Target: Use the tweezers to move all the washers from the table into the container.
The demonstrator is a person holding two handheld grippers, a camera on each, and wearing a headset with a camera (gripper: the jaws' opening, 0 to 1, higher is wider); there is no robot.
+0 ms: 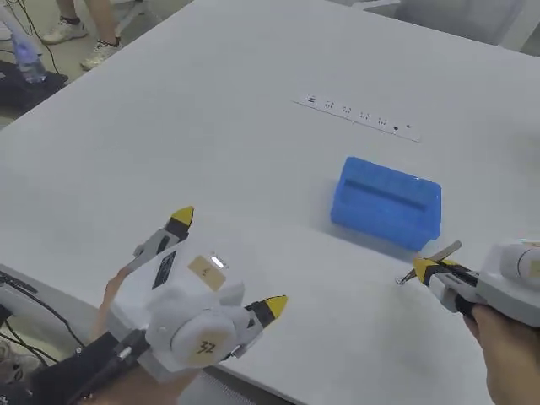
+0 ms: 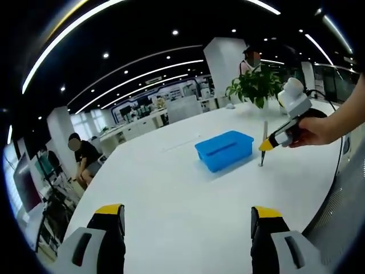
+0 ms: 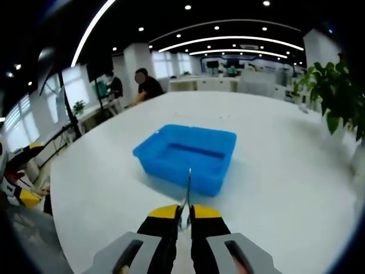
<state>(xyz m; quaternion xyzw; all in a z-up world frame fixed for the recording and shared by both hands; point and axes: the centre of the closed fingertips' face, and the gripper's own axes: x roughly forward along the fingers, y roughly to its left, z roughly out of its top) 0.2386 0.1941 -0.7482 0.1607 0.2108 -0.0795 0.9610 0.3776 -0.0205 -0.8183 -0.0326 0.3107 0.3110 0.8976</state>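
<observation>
Right gripper (image 3: 183, 212) clamped the tweezers (image 3: 189, 185) near the blue container (image 3: 188, 149)
Left gripper (image 2: 188, 214) had jaws apart; the tweezers looked thin, springy, probably slippery; best pinched mid-shank.

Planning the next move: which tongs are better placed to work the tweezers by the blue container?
Right. The right tongs are shut on the tweezers, close beside the blue container. The left tongs hang open and empty, farther from it.

You're at a wide white bench (image 1: 211, 126) in an open office, with a dark ceiling (image 2: 142, 28), curved light strips (image 2: 142, 78), a leafy plant (image 2: 254, 85) and bright windows (image 3: 17, 125).
</observation>
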